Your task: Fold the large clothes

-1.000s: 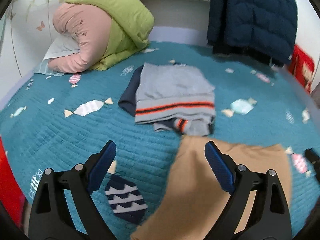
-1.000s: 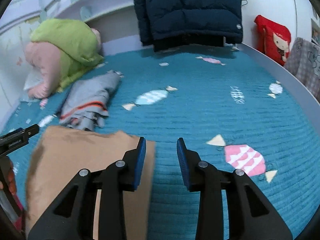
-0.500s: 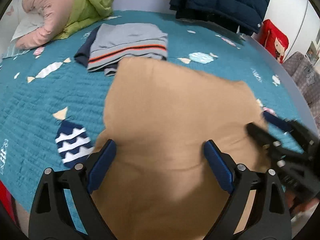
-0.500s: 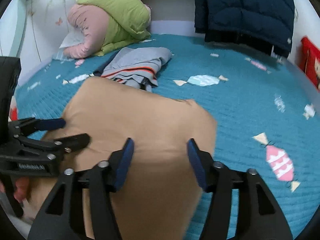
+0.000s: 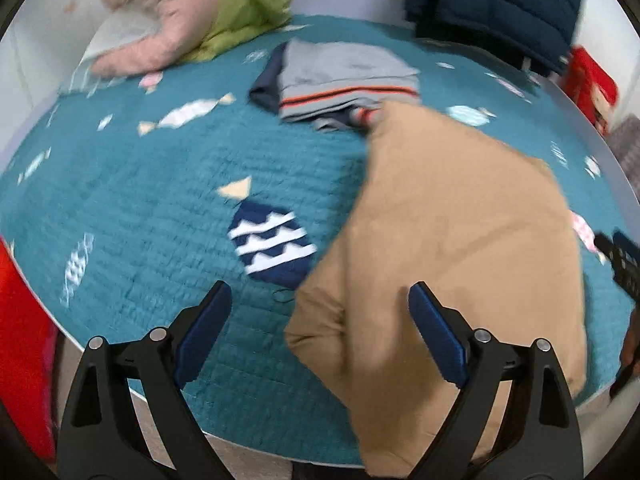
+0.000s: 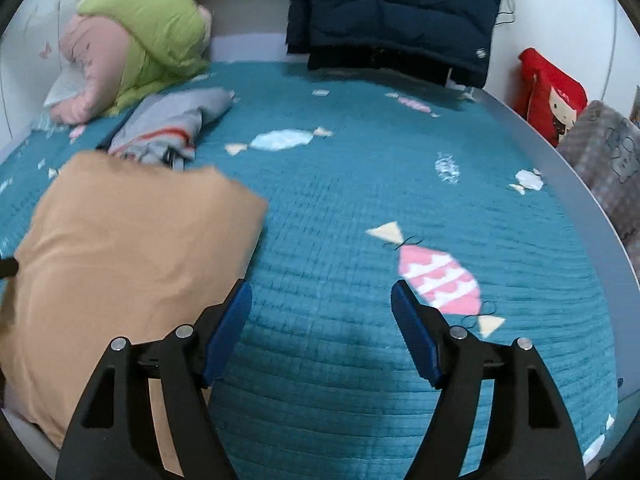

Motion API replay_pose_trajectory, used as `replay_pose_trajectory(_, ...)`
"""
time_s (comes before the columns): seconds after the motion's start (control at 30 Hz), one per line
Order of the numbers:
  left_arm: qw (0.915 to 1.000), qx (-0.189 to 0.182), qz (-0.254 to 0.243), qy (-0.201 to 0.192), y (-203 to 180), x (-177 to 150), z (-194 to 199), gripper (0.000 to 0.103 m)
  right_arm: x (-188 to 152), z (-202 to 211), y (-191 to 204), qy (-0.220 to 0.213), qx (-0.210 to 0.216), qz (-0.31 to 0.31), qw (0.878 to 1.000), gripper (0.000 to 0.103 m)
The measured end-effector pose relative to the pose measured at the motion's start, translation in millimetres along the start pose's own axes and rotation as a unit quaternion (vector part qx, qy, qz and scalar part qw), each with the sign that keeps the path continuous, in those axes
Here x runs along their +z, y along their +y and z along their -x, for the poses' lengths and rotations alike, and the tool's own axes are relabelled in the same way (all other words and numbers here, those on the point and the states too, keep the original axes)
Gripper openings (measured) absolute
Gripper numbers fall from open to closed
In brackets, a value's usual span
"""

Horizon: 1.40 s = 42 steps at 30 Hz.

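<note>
Tan garment [image 5: 460,240] lies spread on the bed [image 5: 120,200], near edge draped over the bed's front rim, likely laid flat for folding. Far corner touches the folded grey pile [image 5: 344,80]. Left claw [image 5: 320,332] wide, empty, right finger over the cloth's near left corner. Right claw [image 6: 322,332] wide, empty, beside the garment's right edge. Open quilt to the right of the cloth; pillows [image 6: 132,48] and hanging jacket [image 6: 392,12] well apart at the back.
</note>
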<state>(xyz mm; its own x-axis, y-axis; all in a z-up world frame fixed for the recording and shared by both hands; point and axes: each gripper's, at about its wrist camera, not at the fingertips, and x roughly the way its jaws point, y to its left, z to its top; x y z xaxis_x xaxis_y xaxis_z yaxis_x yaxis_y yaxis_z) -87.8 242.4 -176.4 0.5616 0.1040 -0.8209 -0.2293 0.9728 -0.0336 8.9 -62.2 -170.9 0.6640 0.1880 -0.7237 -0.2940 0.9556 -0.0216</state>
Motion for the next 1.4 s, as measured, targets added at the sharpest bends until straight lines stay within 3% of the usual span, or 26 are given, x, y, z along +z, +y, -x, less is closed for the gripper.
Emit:
replay_pose_trajectory(0.1,0.9985,-0.041,-0.034,-0.012,-24.2,9.3,13.1,0.09,12.4,11.9,8.5,-0.009,0.079,-0.008,0.997,0.07)
replay_pose_trajectory(0.2,0.9936,-0.081,-0.075,-0.019,-56.1,16.2,15.7,0.09,15.8,16.4,34.6,-0.014,0.152,0.022,0.988,0.075)
replay_pose_trajectory(0.37,0.9902,-0.08,-0.104,0.048,-76.5,4.6,-20.1,0.09,-10.5,-5.3,83.8,0.028,0.114,0.153,0.981,0.077)
replay_pose_trajectory(0.43,0.989,-0.079,-0.109,0.061,-74.9,-2.6,-25.5,0.09,-26.2,-6.7,79.4,0.024,0.112,0.16,0.98,0.08)
replay_pose_trajectory(0.53,0.9878,-0.068,-0.125,0.063,-68.8,-15.3,-20.4,0.09,-30.0,-4.5,58.9,0.042,0.133,0.129,0.982,0.086)
replay_pose_trajectory(0.67,0.9896,-0.043,-0.11,0.082,-44.3,-21.9,-20.0,0.09,-29.4,-11.4,32.2,0.075,0.147,0.076,0.983,0.088)
replay_pose_trajectory(0.77,0.992,-0.036,-0.075,0.095,-16.9,-20.6,-18.9,0.09,-31.2,-18.1,6.1,0.114,0.193,0.0,0.975,0.09)
replay_pose_trajectory(0.87,0.992,-0.06,-0.027,0.108,8.0,-14.9,-19.1,0.09,-34.9,-29.9,-19.8,0.168,0.239,-0.091,0.952,0.093)
replay_pose_trajectory(0.97,0.9872,-0.092,0.016,0.129,26.7,-6.6,-27.1,0.09,-36.4,-43.0,-36.6,0.213,0.301,-0.179,0.912,0.093)
replay_pose_trajectory(1.07,0.9797,-0.141,0.039,0.137,38.0,8.0,-34.7,0.09,-33.4,-47.0,-35.3,0.228,0.347,-0.202,0.887,0.093)
replay_pose_trajectory(1.13,0.9697,-0.194,0.044,0.142,42.2,15.8,-44.3,0.092,-28.3,-48.7,-29.3,0.228,0.364,-0.197,0.881,0.094)
replay_pose_trajectory(1.23,0.9581,-0.224,0.054,0.171,43.0,23.6,-71.4,0.092,-20.2,-64.0,-17.1,0.243,0.378,-0.194,0.872,0.094)
replay_pose_trajectory(1.33,0.9385,-0.268,0.074,0.204,48.1,29.6,-100.7,0.097,-16.2,-85.2,-2.6,0.267,0.399,-0.196,0.855,0.094)
replay_pose_trajectory(1.4,0.9163,-0.315,0.094,0.229,52.2,29.8,-119.0,0.098,-14.8,-94.4,2.4,0.268,0.415,-0.202,0.846,0.097)
